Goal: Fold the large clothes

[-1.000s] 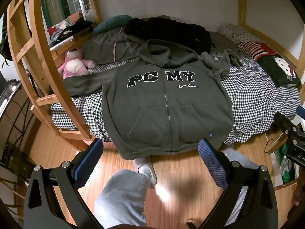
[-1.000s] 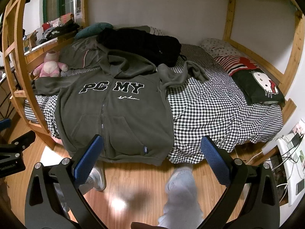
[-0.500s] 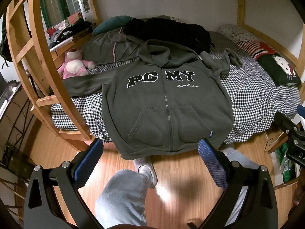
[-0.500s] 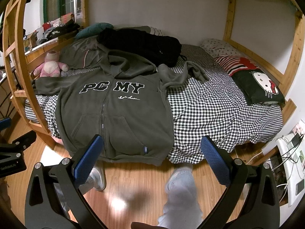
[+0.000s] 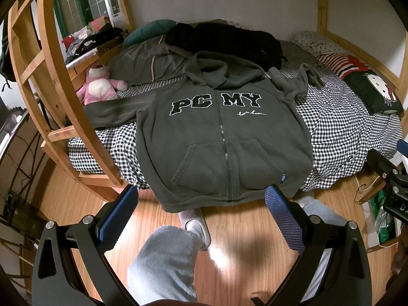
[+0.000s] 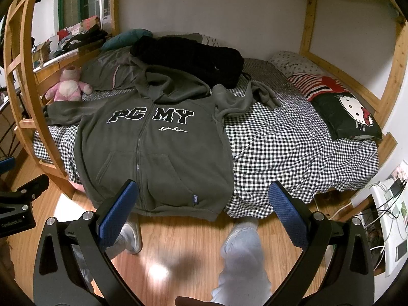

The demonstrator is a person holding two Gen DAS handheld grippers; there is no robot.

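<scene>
A dark grey zip hoodie (image 5: 224, 137) (image 6: 155, 148) with "PC MY" lettering lies face up on the checked bed, hem hanging over the near edge. One sleeve stretches out to the left; the other is bunched at the upper right. My left gripper (image 5: 201, 211) hovers open above the wooden floor, just short of the hem. My right gripper (image 6: 201, 206) is also open, held in front of the hoodie's lower right corner. Nothing sits between either pair of blue-padded fingers.
A black garment (image 6: 188, 56) and another grey garment (image 6: 109, 74) lie behind the hoodie. A pink plush toy (image 5: 98, 86) sits left; cartoon-cat pillow (image 6: 349, 117) right. Wooden bunk ladder (image 5: 58, 94) stands left. A person's jeans legs and white shoes (image 5: 196, 224) stand below the grippers.
</scene>
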